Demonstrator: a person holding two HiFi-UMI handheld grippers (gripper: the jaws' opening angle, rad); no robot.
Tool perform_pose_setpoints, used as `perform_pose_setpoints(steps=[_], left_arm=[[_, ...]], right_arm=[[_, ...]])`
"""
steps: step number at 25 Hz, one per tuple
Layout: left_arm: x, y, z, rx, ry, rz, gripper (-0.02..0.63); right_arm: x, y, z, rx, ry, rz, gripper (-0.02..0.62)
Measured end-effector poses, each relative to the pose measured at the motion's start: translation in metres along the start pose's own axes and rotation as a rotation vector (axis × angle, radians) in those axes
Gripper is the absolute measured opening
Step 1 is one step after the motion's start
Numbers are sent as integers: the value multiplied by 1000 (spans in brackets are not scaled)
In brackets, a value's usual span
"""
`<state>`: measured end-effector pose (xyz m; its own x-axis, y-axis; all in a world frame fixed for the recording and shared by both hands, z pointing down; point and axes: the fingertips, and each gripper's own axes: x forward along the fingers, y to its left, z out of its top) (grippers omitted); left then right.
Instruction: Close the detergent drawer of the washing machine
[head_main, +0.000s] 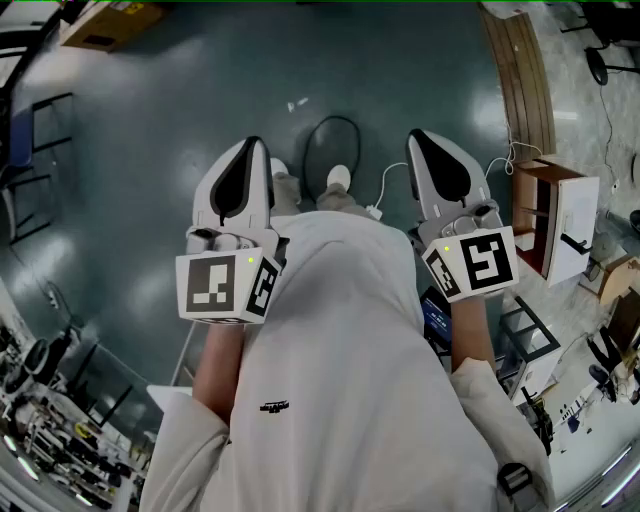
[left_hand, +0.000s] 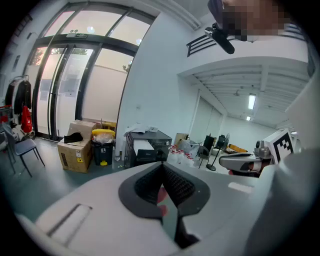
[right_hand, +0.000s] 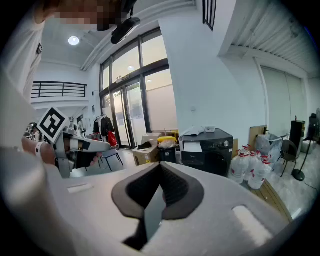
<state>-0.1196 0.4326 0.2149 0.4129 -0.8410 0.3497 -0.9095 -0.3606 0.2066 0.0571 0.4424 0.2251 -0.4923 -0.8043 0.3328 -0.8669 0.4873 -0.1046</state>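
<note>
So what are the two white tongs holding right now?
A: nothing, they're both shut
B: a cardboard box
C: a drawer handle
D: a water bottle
A: each gripper view shows it, since the left white tongs and the right white tongs are pressed shut with nothing between them.
</note>
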Motion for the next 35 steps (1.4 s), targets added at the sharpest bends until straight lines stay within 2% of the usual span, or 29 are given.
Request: perform_pose_setpoints(steps=[4,9,19,26,35], left_arm=[[-6,-24,-4,4,-13,5,17],[-2,-45,3,14,-31,-13,17],[4,-78,9,53,-50,-42,17],[12,-78,8,69,-22,-61,17],[40,-57,9,35,-9,-72,17]], right_arm=[[-18,-7,-3,14,-1,-4,2],[-33,-15,0,81,-39,-20,2],[-56,-28,-5,74,-73,-45,2],[-57,-33,-13,92,-58,-68,2],[-32,-46,-12,104,-27,-95,2]])
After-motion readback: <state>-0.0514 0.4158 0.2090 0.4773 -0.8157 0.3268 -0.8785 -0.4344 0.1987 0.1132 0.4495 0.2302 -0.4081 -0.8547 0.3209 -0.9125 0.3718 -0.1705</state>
